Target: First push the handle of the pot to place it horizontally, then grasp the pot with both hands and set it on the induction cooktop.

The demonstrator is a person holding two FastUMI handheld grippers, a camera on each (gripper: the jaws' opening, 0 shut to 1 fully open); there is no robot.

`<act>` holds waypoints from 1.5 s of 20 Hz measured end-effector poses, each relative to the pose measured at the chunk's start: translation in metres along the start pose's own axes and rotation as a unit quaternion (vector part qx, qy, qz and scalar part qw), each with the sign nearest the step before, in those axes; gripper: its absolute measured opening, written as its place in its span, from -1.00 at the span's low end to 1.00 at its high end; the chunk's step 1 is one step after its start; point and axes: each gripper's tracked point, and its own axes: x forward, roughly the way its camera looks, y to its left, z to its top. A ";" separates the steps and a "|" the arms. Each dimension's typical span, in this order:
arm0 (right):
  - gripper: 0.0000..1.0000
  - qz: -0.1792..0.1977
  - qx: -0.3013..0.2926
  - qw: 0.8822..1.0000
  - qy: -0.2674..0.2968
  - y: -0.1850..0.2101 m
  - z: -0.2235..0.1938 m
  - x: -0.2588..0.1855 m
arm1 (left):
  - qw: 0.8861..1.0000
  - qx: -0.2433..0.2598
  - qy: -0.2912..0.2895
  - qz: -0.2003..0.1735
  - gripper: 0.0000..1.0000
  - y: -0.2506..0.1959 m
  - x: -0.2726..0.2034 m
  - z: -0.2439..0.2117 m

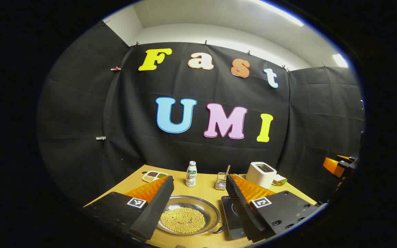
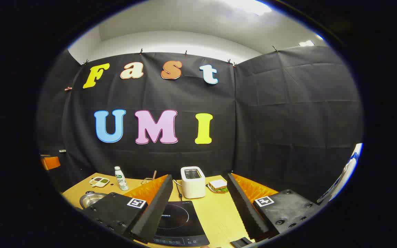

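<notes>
1. Both grippers stand with fingers spread wide, nothing between them and nothing touched.
2. Left gripper view: the left gripper (image 1: 198, 206) hangs above the table (image 1: 203, 193). Between its fingers lies the pot (image 1: 189, 215), a shallow metal pan with a heap of yellow beans (image 1: 183, 220) in it. Its handle (image 1: 219, 230) sticks out at the near right, close beside the cooktop (image 1: 231, 215), which lies just right of the pot, partly hidden by the right finger.
3. Farther back in that view stand a bottle (image 1: 191, 174), a small wire rack (image 1: 221, 181), a white toaster (image 1: 261, 174) and a sandwich (image 1: 279, 179); a divided dish (image 1: 154, 176) sits at the far left. The other gripper's orange body shows at the right edge.
4. Right gripper view: the right gripper (image 2: 198, 208) hovers over the cooktop (image 2: 179, 220), whose top is bare. The pot (image 2: 91, 199) is well to the left, mostly behind the left finger.
5. Behind the cooktop stands the toaster (image 2: 193, 182), the sandwich (image 2: 218, 185) just right of it; bottle (image 2: 120, 178) and dish (image 2: 99, 181) are far left.
</notes>
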 end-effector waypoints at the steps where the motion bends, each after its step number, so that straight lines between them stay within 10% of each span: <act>1: 0.96 0.002 0.001 1.000 0.003 0.002 -0.002 -0.001 | 1.000 0.004 0.004 0.001 0.90 0.002 0.000 -0.003; 30: 0.96 0.032 0.004 0.999 0.007 0.040 0.007 0.003 | 0.997 0.015 0.071 -0.011 0.84 0.034 0.001 -0.043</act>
